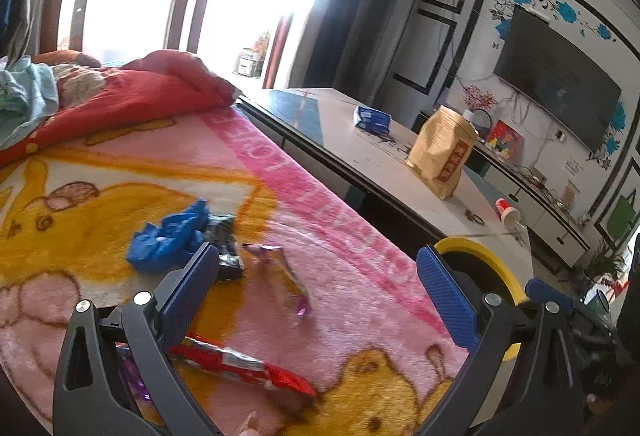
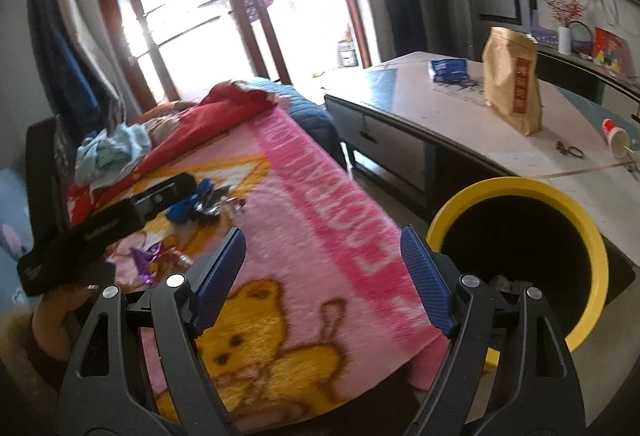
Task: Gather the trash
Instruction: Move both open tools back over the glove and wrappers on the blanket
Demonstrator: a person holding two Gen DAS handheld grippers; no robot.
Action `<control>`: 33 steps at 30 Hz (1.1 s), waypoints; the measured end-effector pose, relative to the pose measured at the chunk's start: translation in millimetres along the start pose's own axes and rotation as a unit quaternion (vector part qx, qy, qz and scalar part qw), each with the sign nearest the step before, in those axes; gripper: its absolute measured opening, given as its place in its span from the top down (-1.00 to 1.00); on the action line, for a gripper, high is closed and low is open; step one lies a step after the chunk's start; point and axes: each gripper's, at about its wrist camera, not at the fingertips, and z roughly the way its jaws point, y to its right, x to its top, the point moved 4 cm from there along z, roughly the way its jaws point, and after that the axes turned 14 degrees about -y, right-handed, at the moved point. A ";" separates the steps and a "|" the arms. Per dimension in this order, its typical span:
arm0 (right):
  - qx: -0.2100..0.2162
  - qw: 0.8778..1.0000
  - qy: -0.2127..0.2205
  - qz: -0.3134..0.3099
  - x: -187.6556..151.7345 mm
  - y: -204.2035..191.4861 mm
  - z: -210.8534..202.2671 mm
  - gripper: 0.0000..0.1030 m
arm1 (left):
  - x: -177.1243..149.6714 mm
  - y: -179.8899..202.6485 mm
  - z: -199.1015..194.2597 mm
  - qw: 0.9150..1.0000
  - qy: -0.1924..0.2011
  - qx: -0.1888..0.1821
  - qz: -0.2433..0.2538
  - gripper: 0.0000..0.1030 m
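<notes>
Both claws, left claw (image 1: 316,284) and right claw (image 2: 322,278), hang released and empty; the flimsy, crinkly purple wrapper (image 1: 288,276) beside the blue glove (image 1: 170,236) wants pinching mid-length.

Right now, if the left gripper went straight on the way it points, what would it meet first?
Probably the purple wrapper lying on the pink blanket, between the open left gripper's fingers; depth is hard to judge, so it may touch bare blanket beside it.

We see our right gripper (image 2: 322,260) wide open over the pink blanket (image 2: 320,196). The yellow bin (image 2: 592,236) stands to the right. Wrappers (image 2: 208,206) lie far left.
</notes>
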 end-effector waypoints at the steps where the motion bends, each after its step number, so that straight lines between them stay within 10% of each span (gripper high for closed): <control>1: 0.002 1.000 -0.002 -0.004 -0.7 -4.0 1.3 -0.39 | 0.2 -2.8 -1.1 1.000 0.001 0.000 -0.003 -0.87; 33: 0.076 0.979 -0.129 -0.136 -17.4 -114.6 99.6 -0.25 | 8.2 -116.0 8.1 0.995 -0.038 0.048 -0.081 -0.86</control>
